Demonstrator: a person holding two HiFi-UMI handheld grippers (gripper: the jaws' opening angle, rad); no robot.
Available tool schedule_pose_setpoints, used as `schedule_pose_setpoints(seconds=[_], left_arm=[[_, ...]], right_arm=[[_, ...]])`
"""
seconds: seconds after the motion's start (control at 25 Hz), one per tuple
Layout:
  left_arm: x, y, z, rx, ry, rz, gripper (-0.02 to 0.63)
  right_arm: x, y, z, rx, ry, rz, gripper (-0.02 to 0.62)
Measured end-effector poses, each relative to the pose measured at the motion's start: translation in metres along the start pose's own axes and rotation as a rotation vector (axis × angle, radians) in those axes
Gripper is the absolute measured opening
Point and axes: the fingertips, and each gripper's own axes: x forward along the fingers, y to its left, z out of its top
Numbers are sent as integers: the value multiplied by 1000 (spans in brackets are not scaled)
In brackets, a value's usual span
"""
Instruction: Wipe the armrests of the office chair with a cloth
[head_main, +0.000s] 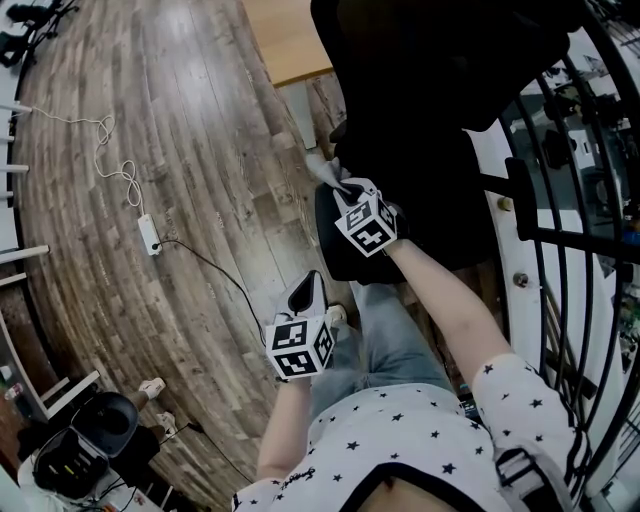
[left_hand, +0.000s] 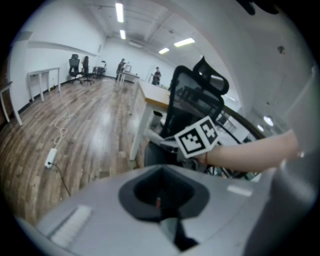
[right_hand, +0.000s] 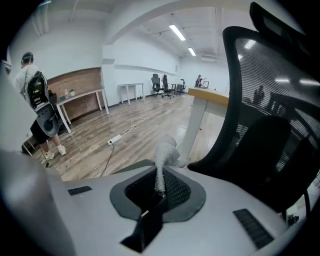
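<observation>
The chair (head_main: 430, 110) — black, curved, with a mesh back — stands on a smooth plank floor (head_main: 200, 150), so a hard push may well swivel or shove it away from the wipe. The cloth (right_hand: 163, 159), a pale, knitted-looking twist, is pinched in the right gripper (head_main: 345, 190) at the chair's near edge; only a narrow strip is held and could pull free. The left gripper (head_main: 308, 293) hangs pressed together, empty.

- Cloth (right_hand: 165, 149): grey, soft, finely ribbed weave.
- Office chair backrest (right_hand: 260, 70): black open mesh, matt.
- Floor (head_main: 170, 150): wood-grain planks with a satin sheen.
- Desk top (head_main: 285, 35): smooth pale wood, possibly laminate.
</observation>
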Motion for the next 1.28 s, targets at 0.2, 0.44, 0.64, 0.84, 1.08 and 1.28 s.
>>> schedule_pose_setpoints(seconds=[0.2, 0.44, 0.64, 0.84, 1.08, 1.28], left_arm=[[0, 0, -3, -2, 4, 1, 6], [-4, -1, -6, -6, 3, 0, 6], [-7, 0, -10, -8, 4, -1, 6], [-12, -2, -13, -4, 5, -6, 6], [-20, -8, -16, 1, -3, -7, 6], [-27, -13, -20, 7, -4, -8, 6]], right_arm=[[8, 7, -9, 4, 37, 22, 38], [13, 15, -13, 4, 70, 33, 38], [15, 19, -14, -5, 81, 36, 38], [11, 27, -17, -10, 103, 67, 38], [2, 37, -25, -16, 113, 75, 38], [-7, 45, -31, -18, 116, 82, 38]])
